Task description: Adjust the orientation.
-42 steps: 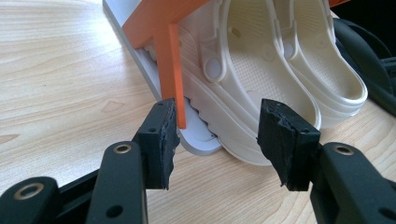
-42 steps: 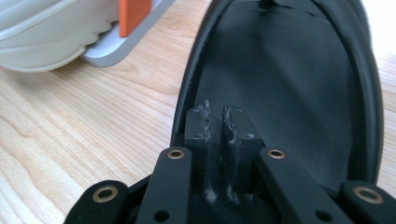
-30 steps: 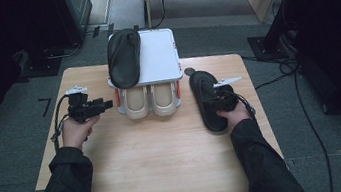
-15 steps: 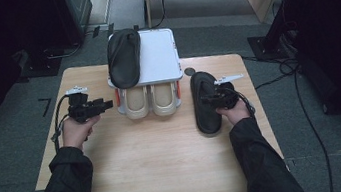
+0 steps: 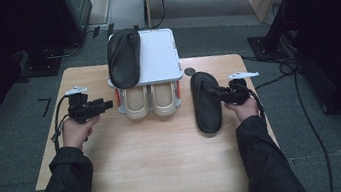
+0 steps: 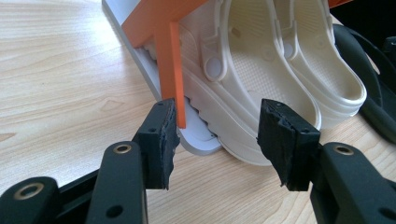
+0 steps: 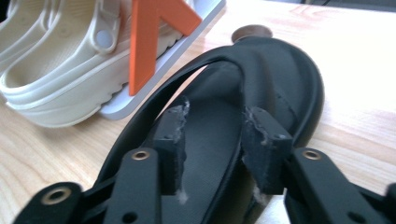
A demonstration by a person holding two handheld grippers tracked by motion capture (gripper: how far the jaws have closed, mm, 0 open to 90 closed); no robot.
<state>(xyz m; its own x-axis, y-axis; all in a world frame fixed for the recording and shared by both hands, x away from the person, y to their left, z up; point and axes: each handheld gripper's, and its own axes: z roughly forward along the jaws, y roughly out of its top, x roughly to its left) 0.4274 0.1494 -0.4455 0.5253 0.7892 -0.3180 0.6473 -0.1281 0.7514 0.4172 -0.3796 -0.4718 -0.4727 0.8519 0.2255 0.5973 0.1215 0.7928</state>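
Lying on table [image 5: 158, 168], black sandal [image 5: 206, 102], no legible markings

A fixed high camera looks forward and down over the whole table [image 5: 168, 167]. Each gripper camera sits low and close, sighting along its own jaws. Both catch the cream clogs [image 6: 280, 74] and the rack's orange leg [image 7: 140, 51] from opposite sides

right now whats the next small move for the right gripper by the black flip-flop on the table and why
Probably draw the right gripper back off the black rubber flip-flop. Its jaws have just been opening and now stand apart, with the strap between them but unpressed, and the sandal lies flat on the wooden table beside the white two-tier rack. It looks set down, so clearing the strap comes next.
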